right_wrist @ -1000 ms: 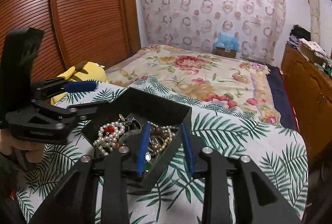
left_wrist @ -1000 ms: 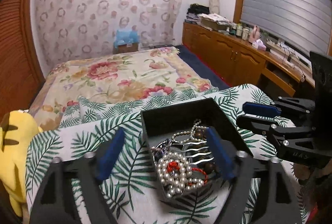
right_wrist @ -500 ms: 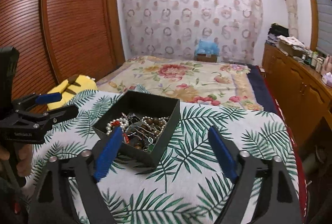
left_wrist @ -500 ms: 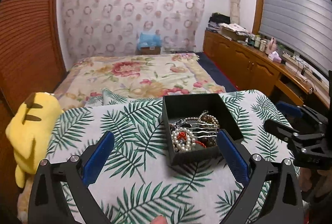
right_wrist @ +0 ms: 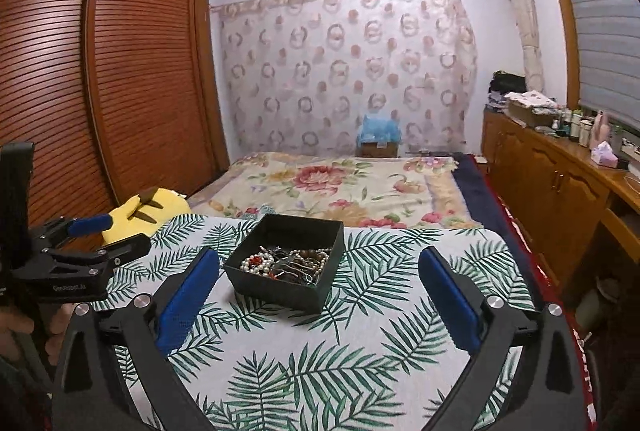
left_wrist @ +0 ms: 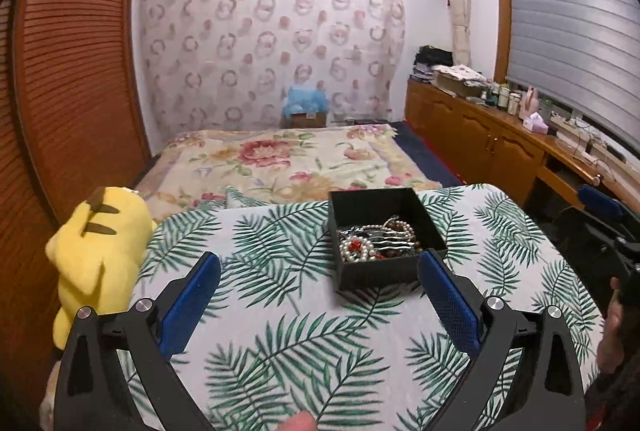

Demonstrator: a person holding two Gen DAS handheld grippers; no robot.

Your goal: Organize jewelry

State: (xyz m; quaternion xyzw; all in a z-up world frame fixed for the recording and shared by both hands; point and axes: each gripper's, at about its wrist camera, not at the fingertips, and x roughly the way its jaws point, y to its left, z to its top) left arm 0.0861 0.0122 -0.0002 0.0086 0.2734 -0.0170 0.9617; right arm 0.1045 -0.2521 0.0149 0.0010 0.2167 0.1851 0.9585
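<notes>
Two tools, left (left_wrist: 320, 295) and right (right_wrist: 319, 293), gape empty before one jewelry box (right_wrist: 286, 263).

Each camera sits just behind its own claw, left claw (left_wrist: 319, 281) and right claw (right_wrist: 319, 275), looking forward and somewhat downward over the leaf-print counter (left_wrist: 280, 331) toward the bed (right_wrist: 340, 187), both near and sharing the black box (left_wrist: 384, 239), probably from slightly offset sides.

Left claw (left_wrist: 320, 295) and right claw (right_wrist: 320, 291) gape wide, seemingly empty, having just opened.
</notes>
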